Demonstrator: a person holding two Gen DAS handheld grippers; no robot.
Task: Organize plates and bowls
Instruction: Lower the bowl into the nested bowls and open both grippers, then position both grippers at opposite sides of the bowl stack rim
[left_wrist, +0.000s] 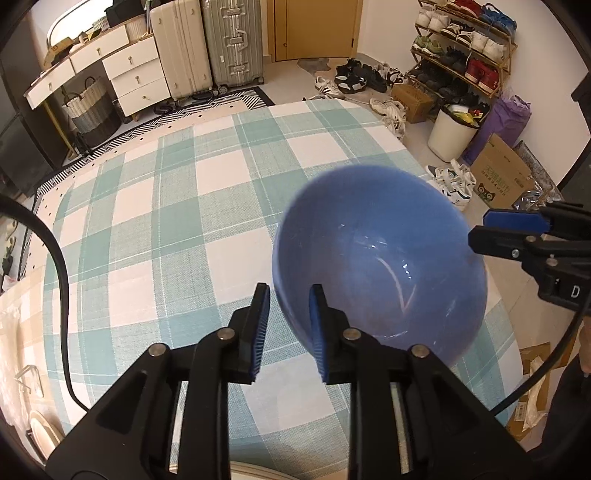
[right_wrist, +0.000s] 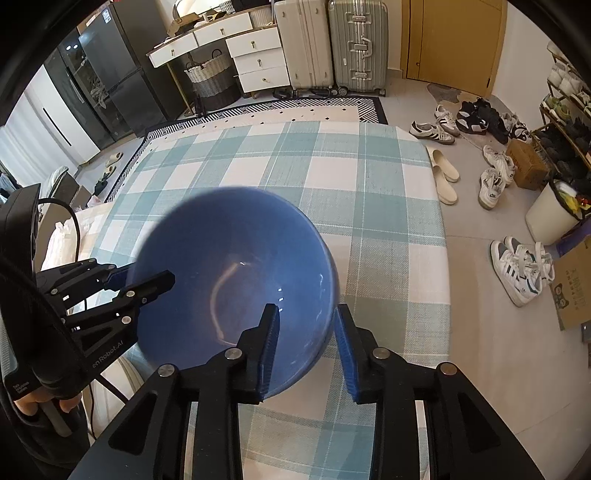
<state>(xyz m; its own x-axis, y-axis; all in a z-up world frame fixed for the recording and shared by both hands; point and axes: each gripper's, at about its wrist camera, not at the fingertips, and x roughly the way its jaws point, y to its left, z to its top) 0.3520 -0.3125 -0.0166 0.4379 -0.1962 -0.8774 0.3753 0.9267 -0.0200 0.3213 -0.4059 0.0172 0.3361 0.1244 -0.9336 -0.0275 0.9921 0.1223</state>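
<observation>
One blue bowl (right_wrist: 236, 280) on checked tablecloth (right_wrist: 369, 206); two tongs straddling rim.

A checked tablecloth (left_wrist: 177, 206) covers the table.

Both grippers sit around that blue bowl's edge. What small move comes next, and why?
Probably lift both straight up, clear of the rim: the left gripper and right gripper straddle the edge of the blue bowl with fingers apart, not pinching, so it seems released over the checked cloth.
</observation>
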